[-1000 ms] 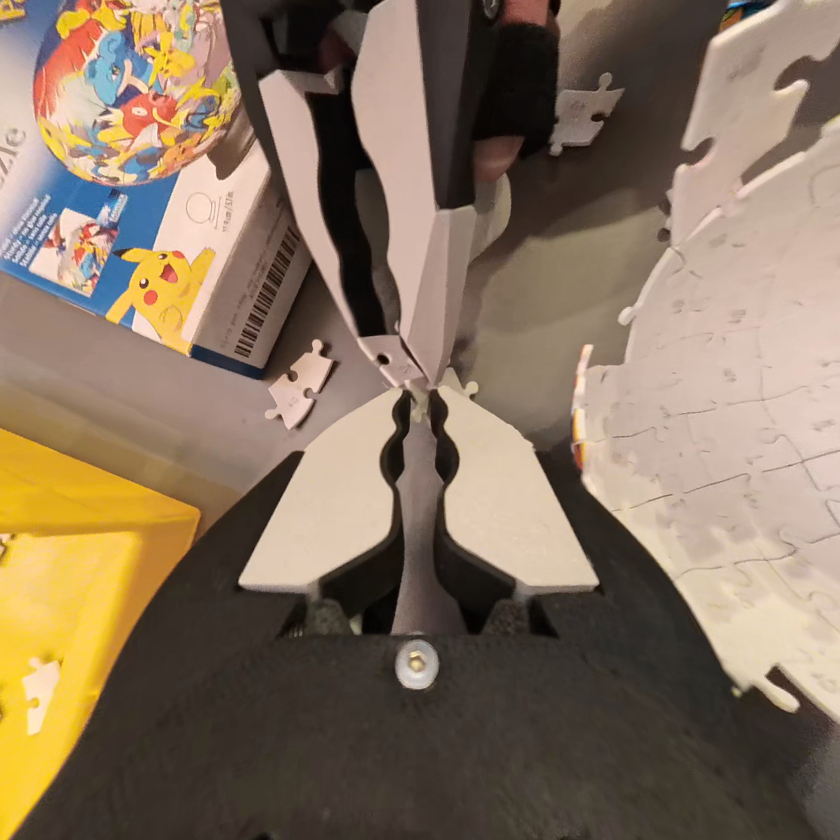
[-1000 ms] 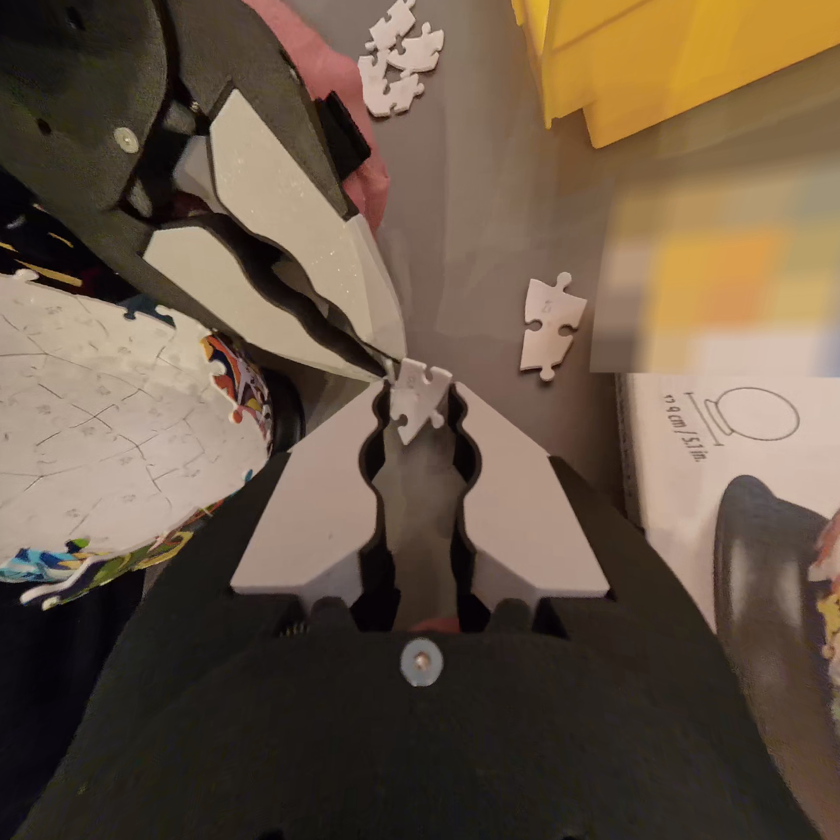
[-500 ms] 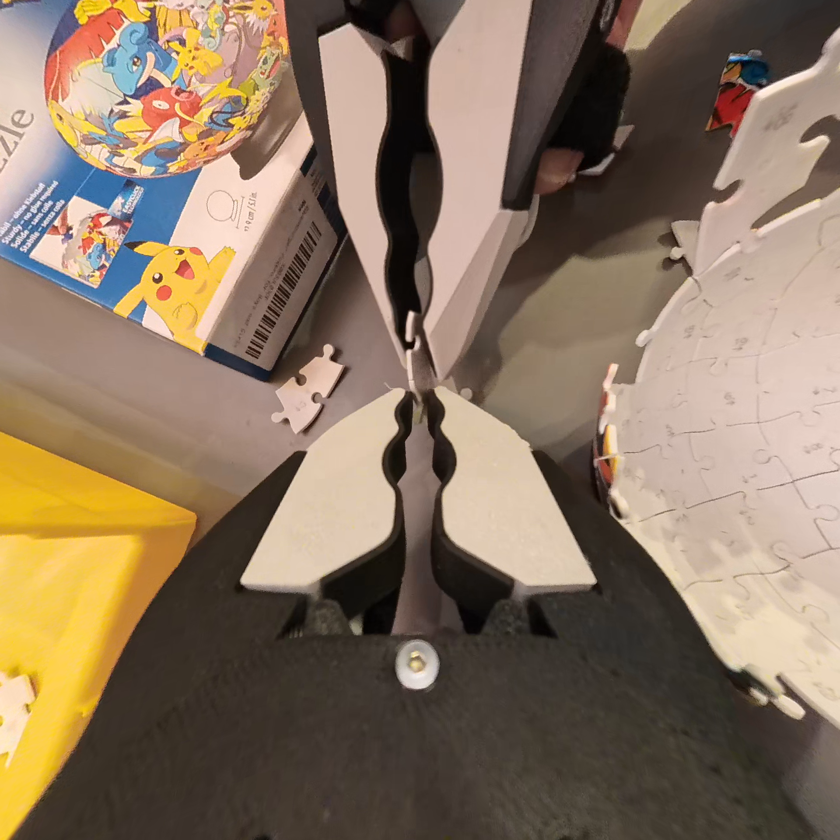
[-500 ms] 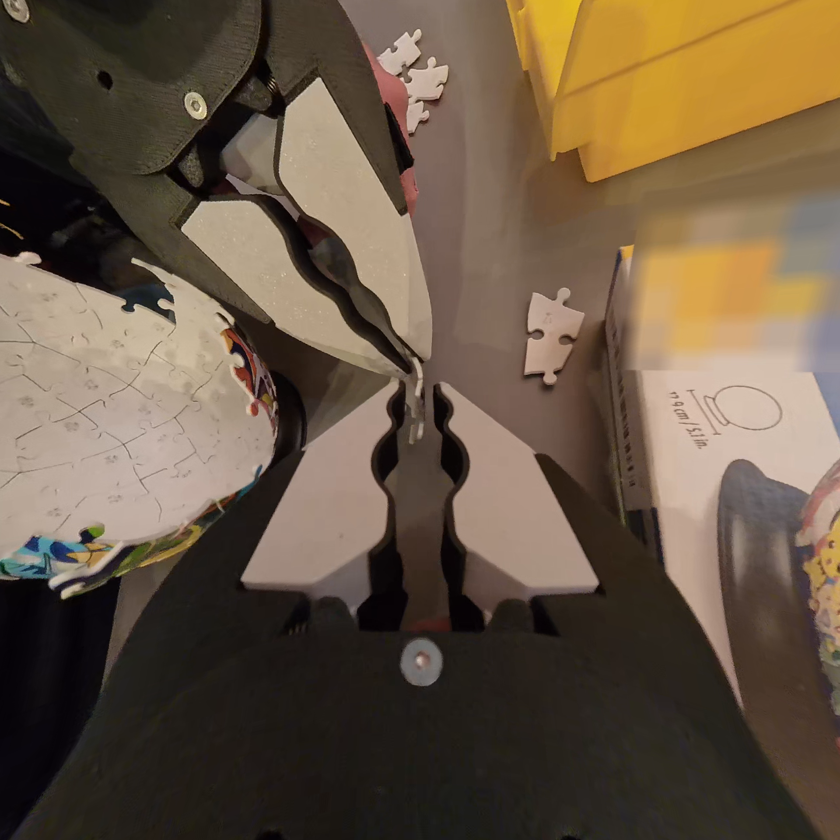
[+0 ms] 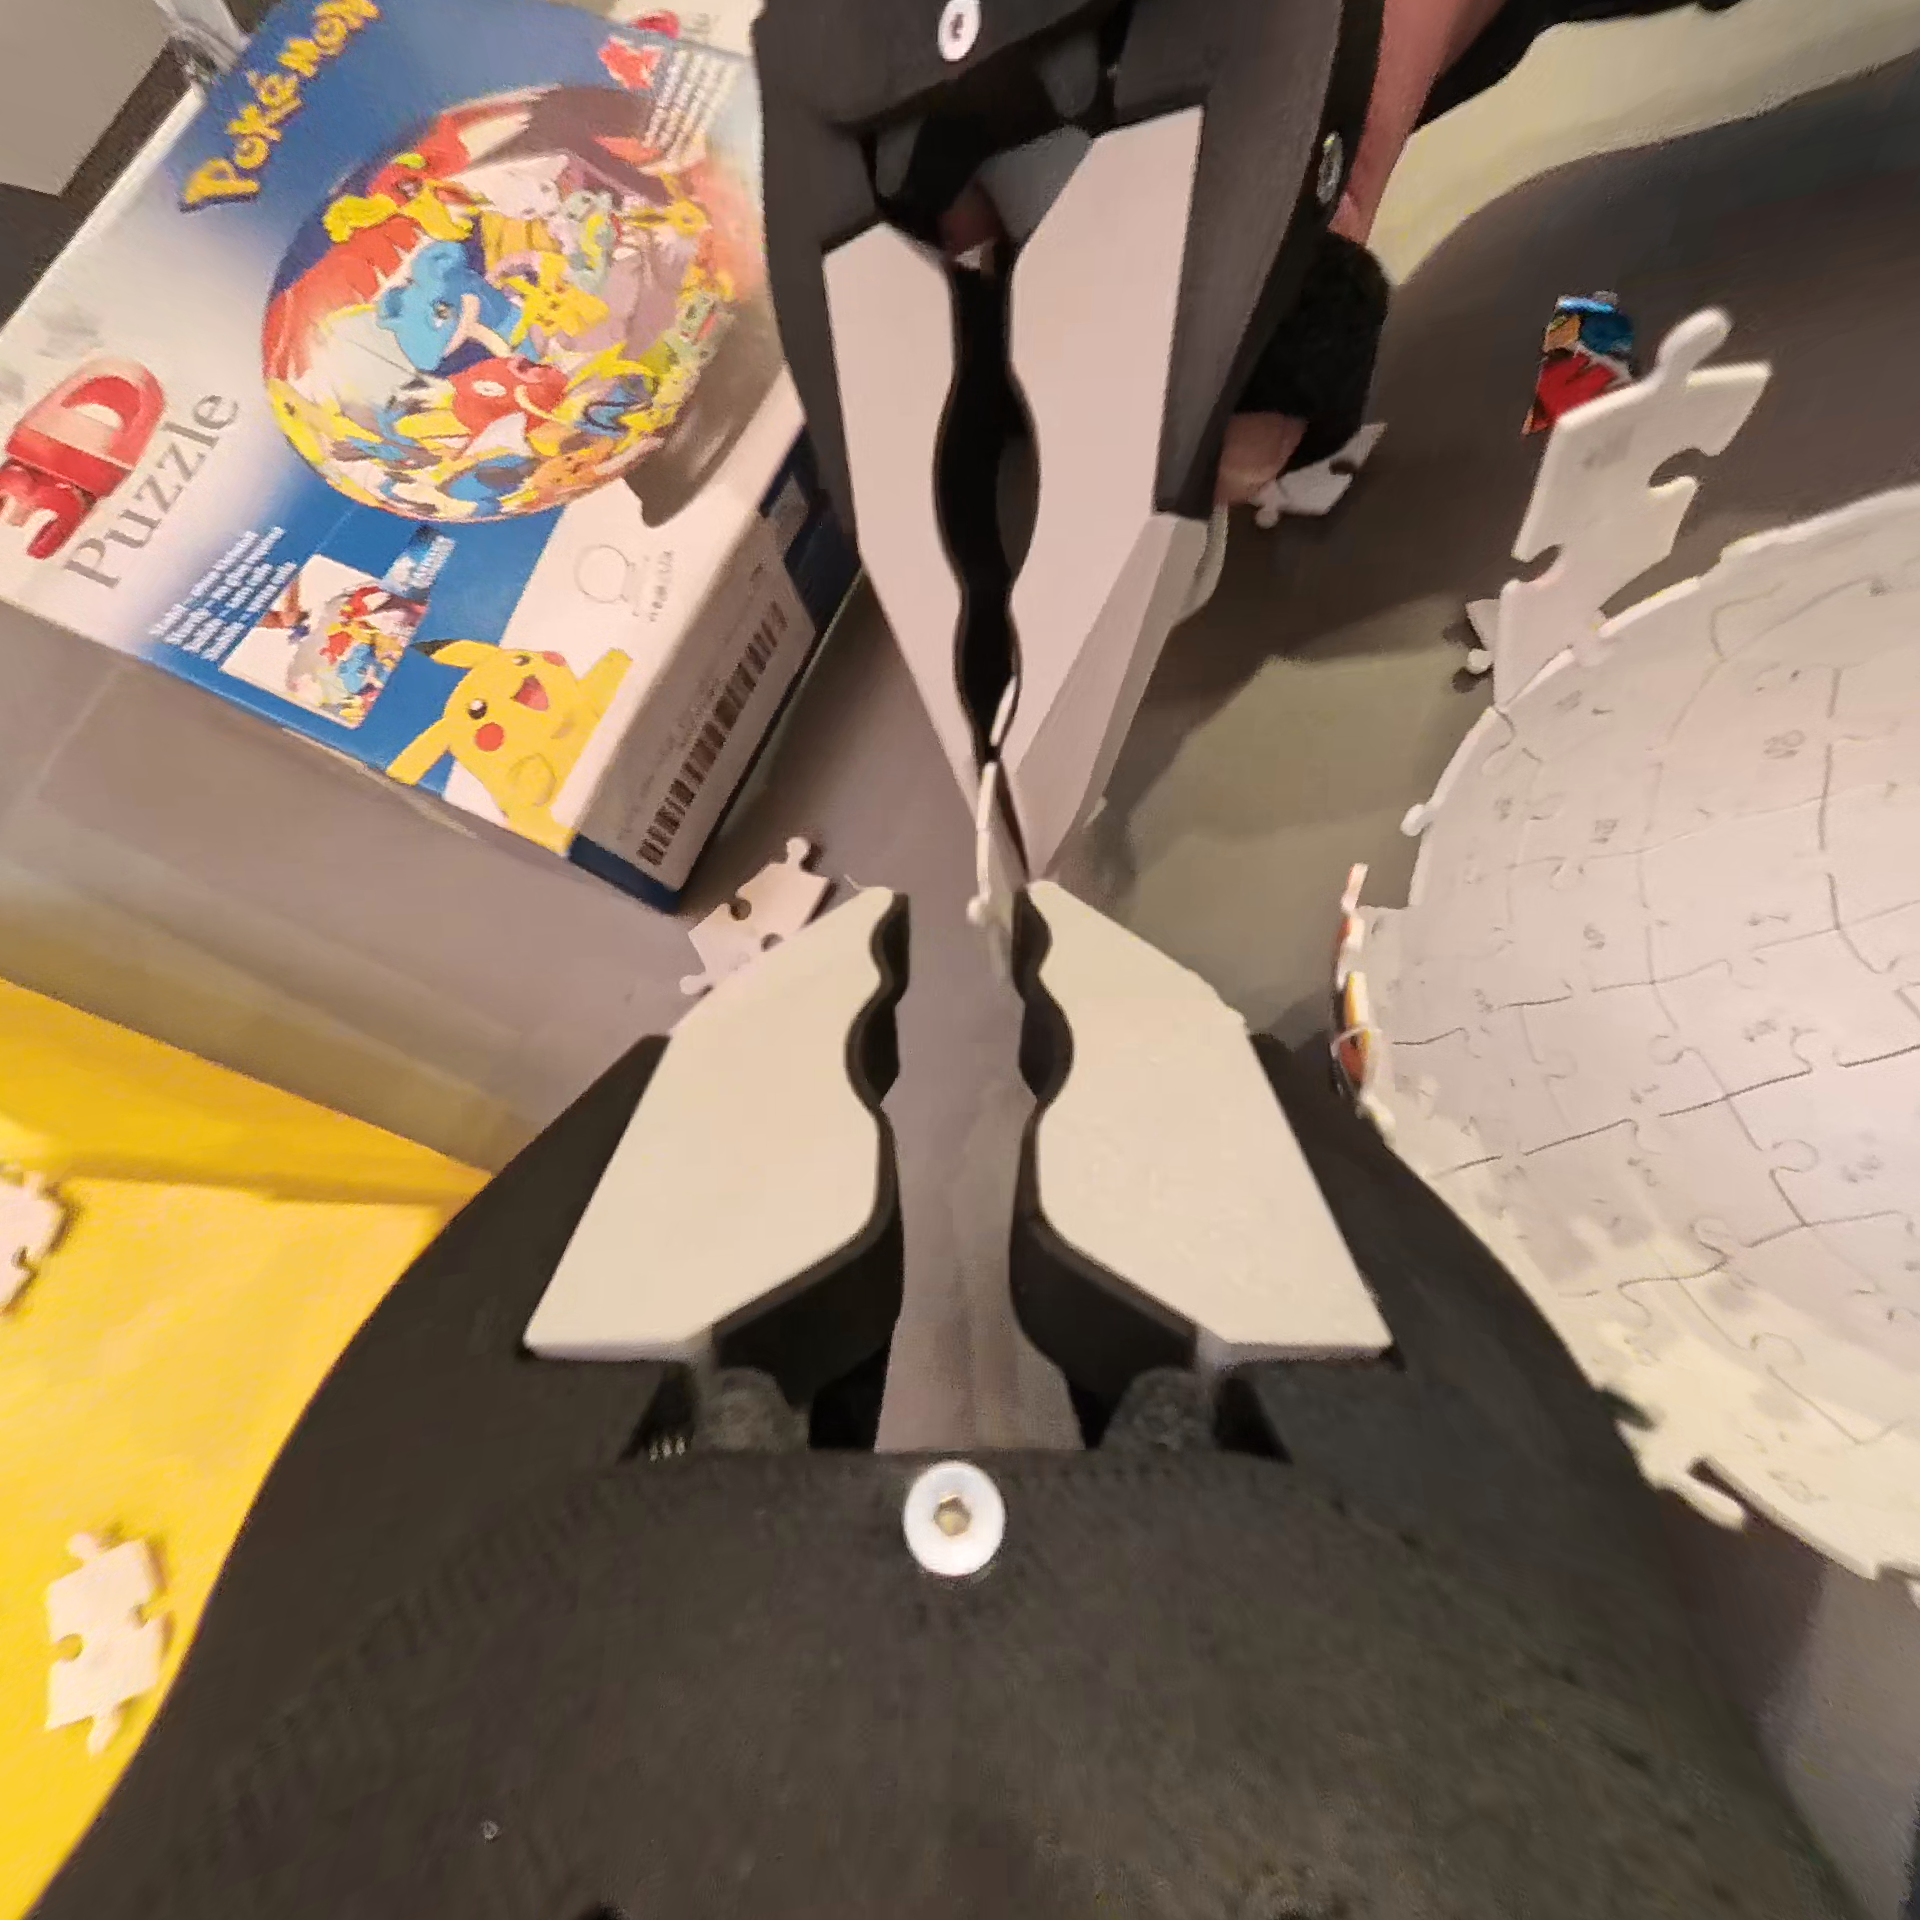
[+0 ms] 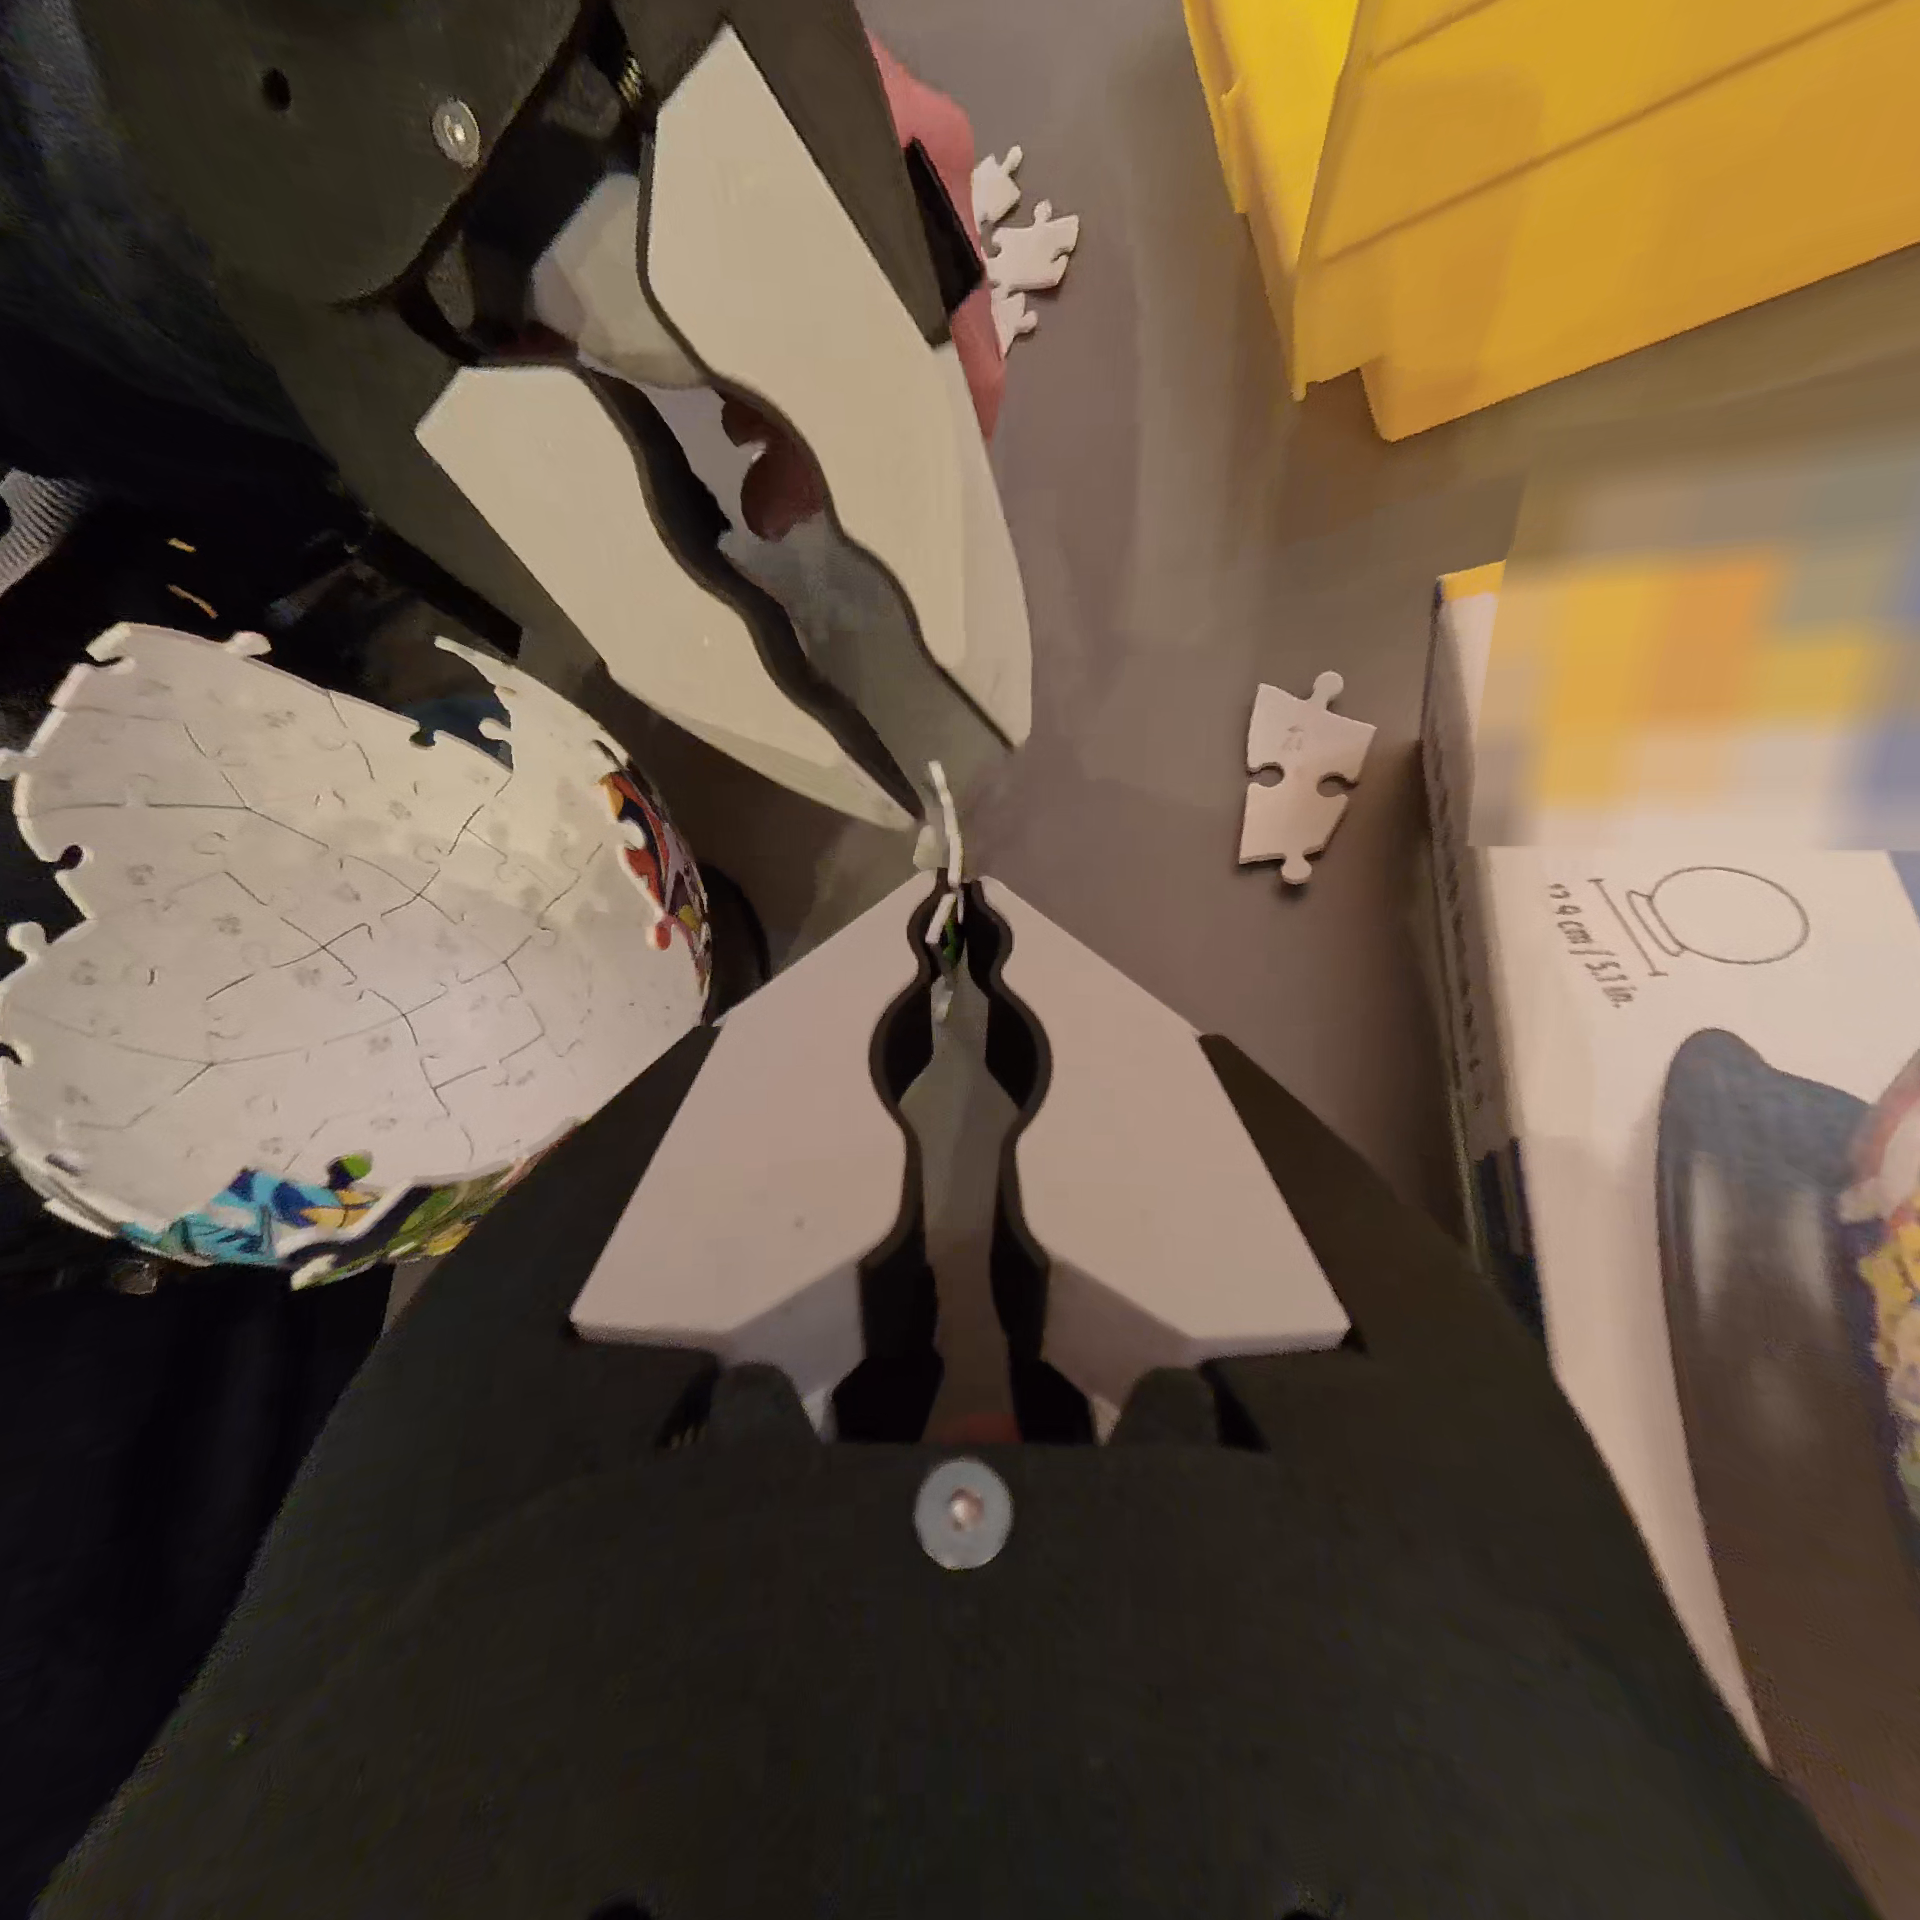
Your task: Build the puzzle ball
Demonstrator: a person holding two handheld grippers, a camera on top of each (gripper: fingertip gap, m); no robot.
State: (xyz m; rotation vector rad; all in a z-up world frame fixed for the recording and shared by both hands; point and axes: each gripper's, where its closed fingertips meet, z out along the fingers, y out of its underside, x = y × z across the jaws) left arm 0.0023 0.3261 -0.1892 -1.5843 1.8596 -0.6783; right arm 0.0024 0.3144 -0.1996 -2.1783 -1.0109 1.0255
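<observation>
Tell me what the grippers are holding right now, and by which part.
The right gripper pinches a puzzle piece edge-on by its near end, at the fingertips. The left gripper is open, holding nothing; the piece's far end sits by its tips.

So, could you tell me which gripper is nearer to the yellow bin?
Left. The left gripper sits right beside the yellow bin, on its left; the right gripper has the bin well ahead, to its right.
</observation>
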